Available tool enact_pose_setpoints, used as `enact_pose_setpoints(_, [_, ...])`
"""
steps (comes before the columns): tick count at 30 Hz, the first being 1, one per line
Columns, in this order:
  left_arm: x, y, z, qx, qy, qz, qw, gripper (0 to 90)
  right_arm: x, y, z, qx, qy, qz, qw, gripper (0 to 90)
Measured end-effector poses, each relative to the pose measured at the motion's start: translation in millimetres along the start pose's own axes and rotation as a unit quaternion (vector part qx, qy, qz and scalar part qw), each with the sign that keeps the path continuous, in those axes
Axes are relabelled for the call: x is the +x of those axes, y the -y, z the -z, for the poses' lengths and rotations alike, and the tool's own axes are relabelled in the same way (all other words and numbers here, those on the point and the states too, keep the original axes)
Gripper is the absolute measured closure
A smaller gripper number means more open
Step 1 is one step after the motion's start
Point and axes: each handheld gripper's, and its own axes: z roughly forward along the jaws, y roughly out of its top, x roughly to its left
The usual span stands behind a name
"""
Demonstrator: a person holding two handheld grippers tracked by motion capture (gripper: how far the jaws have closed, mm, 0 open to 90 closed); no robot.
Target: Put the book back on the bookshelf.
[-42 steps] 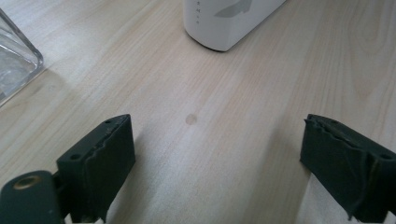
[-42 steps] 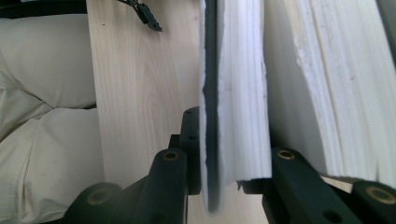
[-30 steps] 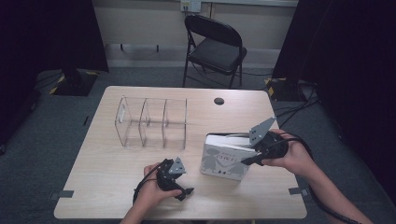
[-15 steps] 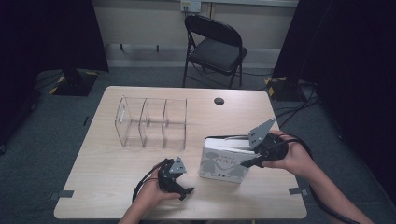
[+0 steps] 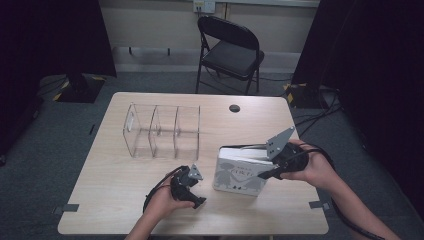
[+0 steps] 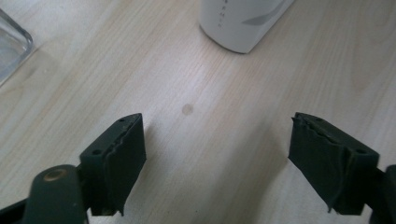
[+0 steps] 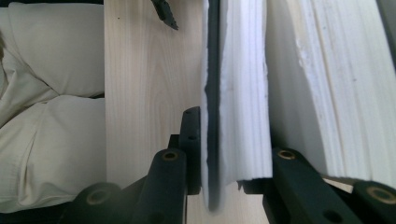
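Looks like the book-filing step: the right tongs (image 5: 260, 161) are clamped on the cover and a wad of pages of the white book (image 5: 240, 174), which stands upright on the desk (image 5: 110, 200) in front of the clear organizer (image 5: 162, 131). The left tongs (image 5: 196, 176) have just been closing, nothing between them, hovering low beside the book. Next I'd guess steady the spine, then lift toward a slot.

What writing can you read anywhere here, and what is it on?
None can be read for certain.
Book cover: a dark title line and figures, too small and blurred in the high view.
Book spine: a short row of small letters in the left gripper view, cut off and unclear.
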Motion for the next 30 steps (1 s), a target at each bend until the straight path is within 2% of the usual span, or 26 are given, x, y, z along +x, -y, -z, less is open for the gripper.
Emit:
enact_pose_setpoints(1, [-0.5,-2.9,2.3,0.007,0.003,-0.007,0.9999,20.5,-0.2,-0.1,0.0,0.0,0.0,0.0,1.0,75.3])
enact_pose_setpoints(2, [-1.8,-4.6,3.2,0.004,0.004,-0.007,1.0,20.5,-0.6,-0.2,0.1,0.002,-0.002,0.0,1.0,75.3])
enact_pose_setpoints(3, [-4.5,-6.5,3.9,-0.004,0.001,0.003,1.0,20.5,-0.9,-0.3,0.1,0.001,-0.002,0.001,1.0,75.3])
enact_pose_setpoints(4, [-2.4,-9.3,7.2,0.01,0.003,-0.018,0.9998,20.5,-1.2,-0.3,0.1,0.002,-0.003,0.002,1.0,75.3])
enact_pose_setpoints(5, [-1.4,-11.9,10.3,0.021,0.001,-0.028,0.9994,20.5,-1.4,-0.3,0.1,0.002,-0.003,0.001,1.0,75.3])
enact_pose_setpoints(6, [-3.2,-13.9,10.9,0.008,0.005,-0.018,0.9998,20.5,-1.7,-0.4,0.1,0.002,-0.004,0.0,1.0,75.3])
enact_pose_setpoints(8, [-2.4,-19.3,15.8,0.017,0.009,-0.019,0.9996,20.6,-2.4,-0.6,0.0,0.002,-0.004,0.003,1.0,75.3])
enact_pose_setpoints(9, [-3.3,-21.7,17.1,0.012,0.01,-0.012,0.9998,20.7,-2.7,-0.6,0.0,0.001,-0.004,0.003,1.0,75.2])
enact_pose_setpoints(11, [-2.7,-27.2,22.0,0.014,0.01,-0.016,0.9997,20.6,-3.0,-0.6,0.0,0.002,-0.005,0.004,1.0,75.2])
enact_pose_setpoints(12, [-2.5,-30.0,23.9,0.01,0.008,-0.011,0.9998,20.6,-3.2,-0.6,0.0,0.002,-0.005,0.004,1.0,75.1])
enact_pose_setpoints(14, [-0.5,-36.5,30.0,0.021,0.004,-0.015,0.9997,20.4,-3.4,-0.7,-0.1,0.001,-0.005,0.005,1.0,75.1])
enact_pose_setpoints(15, [-1.3,-39.4,31.8,0.015,0.008,-0.01,0.9998,20.4,-3.6,-0.7,0.0,0.002,-0.007,0.005,1.0,75.0])
enact_pose_setpoints(20, [-1.8,-52.3,40.7,0.014,0.005,-0.022,0.9996,20.6,-3.1,-0.5,0.0,0.002,-0.007,0.003,1.0,74.9])
enact_pose_setpoints(30, [-4.0,-71.9,55.1,0.022,0.023,-0.037,0.9988,21.2,-4.9,-1.1,0.0,0.004,-0.009,0.002,1.0,74.9])
